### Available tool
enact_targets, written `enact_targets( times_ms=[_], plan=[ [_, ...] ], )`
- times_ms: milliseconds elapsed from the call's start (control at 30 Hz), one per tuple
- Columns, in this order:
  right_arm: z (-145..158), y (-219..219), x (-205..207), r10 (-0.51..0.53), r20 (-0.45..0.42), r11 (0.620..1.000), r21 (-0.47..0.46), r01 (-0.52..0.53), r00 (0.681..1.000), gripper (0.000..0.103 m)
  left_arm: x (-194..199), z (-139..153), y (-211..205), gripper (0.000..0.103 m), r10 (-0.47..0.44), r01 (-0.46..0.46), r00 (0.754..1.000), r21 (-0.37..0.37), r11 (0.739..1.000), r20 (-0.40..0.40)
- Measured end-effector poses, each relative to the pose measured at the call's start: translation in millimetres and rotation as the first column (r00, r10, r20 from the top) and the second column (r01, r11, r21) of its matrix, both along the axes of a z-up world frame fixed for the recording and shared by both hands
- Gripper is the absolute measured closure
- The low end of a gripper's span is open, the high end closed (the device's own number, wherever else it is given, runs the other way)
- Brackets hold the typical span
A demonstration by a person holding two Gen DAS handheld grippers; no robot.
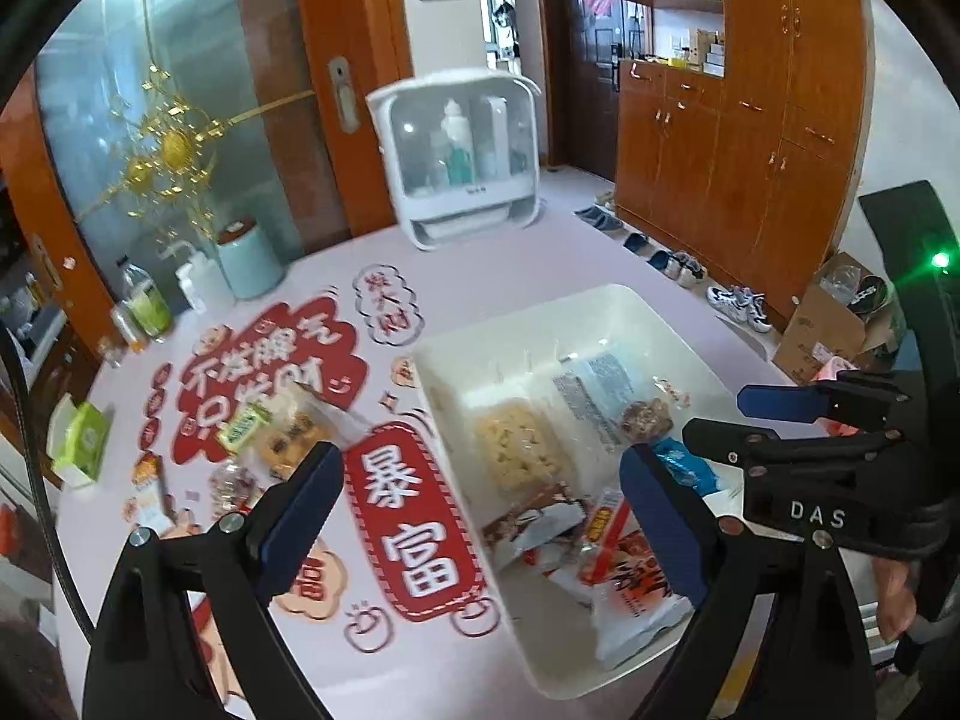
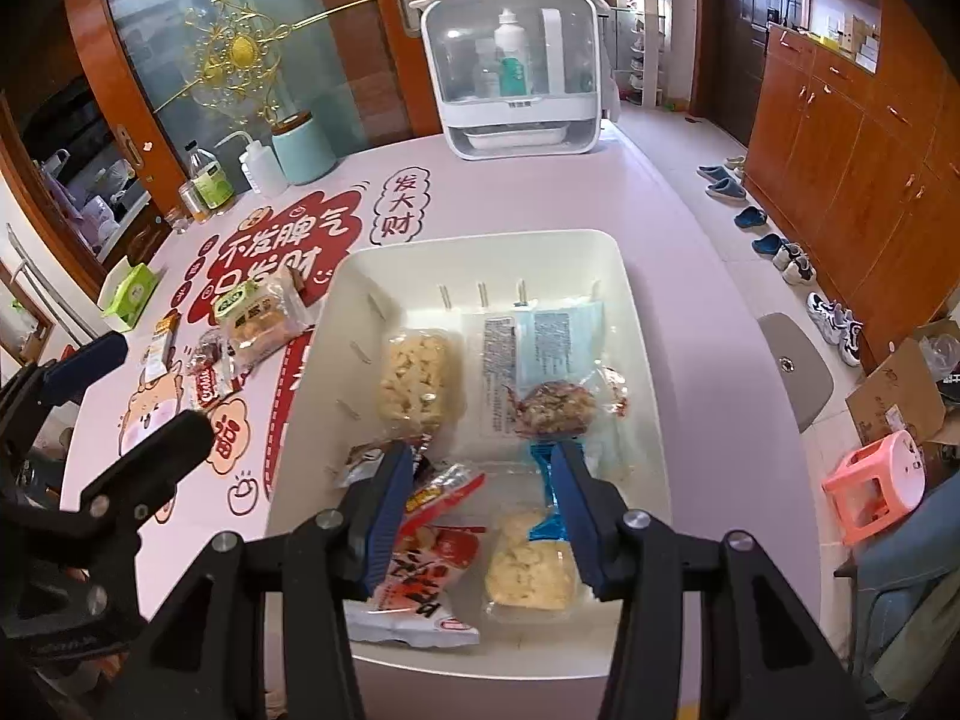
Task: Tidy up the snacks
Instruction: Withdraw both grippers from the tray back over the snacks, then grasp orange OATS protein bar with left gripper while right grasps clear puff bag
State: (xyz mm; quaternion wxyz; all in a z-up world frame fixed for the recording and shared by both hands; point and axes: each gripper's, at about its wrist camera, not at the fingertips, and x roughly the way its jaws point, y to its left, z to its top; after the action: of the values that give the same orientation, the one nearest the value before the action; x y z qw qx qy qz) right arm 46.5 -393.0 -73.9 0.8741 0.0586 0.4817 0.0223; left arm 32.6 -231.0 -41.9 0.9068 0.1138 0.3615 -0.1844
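bin (image 2: 645, 324): showing smooth white plastic, faintly glossy
snack packets (image 2: 432, 564): gleaming as crinkled glossy film, lower centre
tablecloth (image 2: 672, 192): lying smooth and matt, printed red
cabinets (image 2: 840, 138): shining as varnished wood, upper right
gripper pads (image 2: 390, 510): looking ribbed, blue, matt

Pink table (image 2: 690, 228): white bin (image 2: 645, 360), loose snack packets (image 2: 258, 324), tissue box (image 2: 129, 294), bottles (image 2: 210, 180), white dispenser cabinet (image 2: 516, 72).

1. A white rectangular plastic bin (image 2: 636, 324) sits on the bench, holding several packets: a clear pack of pale puffed snacks (image 2: 420, 381), a red-and-white bag (image 2: 429, 576), and a dark round pastry (image 2: 555, 408).
2. Loose wrapped snacks (image 2: 258, 315) lie on the bench left of the bin.
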Motion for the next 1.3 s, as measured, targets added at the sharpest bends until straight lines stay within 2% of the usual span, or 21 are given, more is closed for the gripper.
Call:
enact_targets(
  times_ms=[167,333,500,667,733,867,967,1067,1133,1167,1200,1300],
  plan=[
    [6.5,20.6,4.3,0.031,0.006,1.000,0.006,-0.031,1.000,0.054,-1.5,12.6,30.7,0.010,0.039,-0.039,0.999,0.002,0.999,-0.022],
    [21.1,46.3,11.2,0.044,0.032,0.999,0.014,-0.044,0.999,0.054,10.3,30.8,84.1,0.010,0.125,-0.124,0.992,0.025,0.992,-0.026],
    [41.1,77.6,27.9,0.054,0.047,0.997,0.044,-0.056,0.997,0.054,37.1,58.1,165.2,0.010,0.229,-0.228,0.973,0.007,0.974,-0.039],
    [70.0,116.3,59.9,0.068,0.064,0.994,0.078,-0.073,0.996,0.054,70.0,84.4,241.8,0.010,0.330,-0.331,0.944,0.025,0.943,0.017],
    [76.4,127.1,74.4,0.066,0.054,0.992,0.108,-0.071,0.996,0.050,86.1,92.4,271.4,0.010,0.356,-0.357,0.934,0.032,0.933,0.032],
    [81.5,151.3,114.1,0.051,0.010,0.983,0.176,-0.052,0.999,0.047,121.3,95.0,311.5,0.009,0.362,-0.363,0.932,0.031,0.931,0.027],
    [70.1,171.6,152.3,0.030,-0.054,0.976,0.218,-0.018,0.998,0.043,155.1,81.5,334.7,0.006,0.351,-0.351,0.936,0.043,0.935,-0.001],
    [43.3,183.0,184.1,-0.022,-0.124,0.963,0.262,0.054,0.992,0.042,195.7,51.1,353.0,0.006,0.327,-0.325,0.943,0.047,0.945,-0.067],
    [11.4,191.6,208.7,-0.076,-0.201,0.951,0.280,0.131,0.977,0.032,221.4,23.7,362.6,0.006,0.324,-0.320,0.938,0.058,0.946,-0.120],
    [-2.5,194.6,216.9,-0.092,-0.222,0.950,0.273,0.152,0.971,0.021,236.1,5.0,368.1,0.006,0.320,-0.315,0.934,0.061,0.947,-0.156],
    [-16.3,198.1,223.7,-0.108,-0.244,0.952,0.255,0.171,0.964,0.015,246.2,-11.5,371.0,0.006,0.315,-0.309,0.930,0.060,0.949,-0.187],
    [-54.2,205.7,236.1,-0.158,-0.293,0.950,0.215,0.226,0.943,0.014,270.0,-55.3,376.2,0.006,0.321,-0.312,0.909,0.074,0.947,-0.266]
  ],
)
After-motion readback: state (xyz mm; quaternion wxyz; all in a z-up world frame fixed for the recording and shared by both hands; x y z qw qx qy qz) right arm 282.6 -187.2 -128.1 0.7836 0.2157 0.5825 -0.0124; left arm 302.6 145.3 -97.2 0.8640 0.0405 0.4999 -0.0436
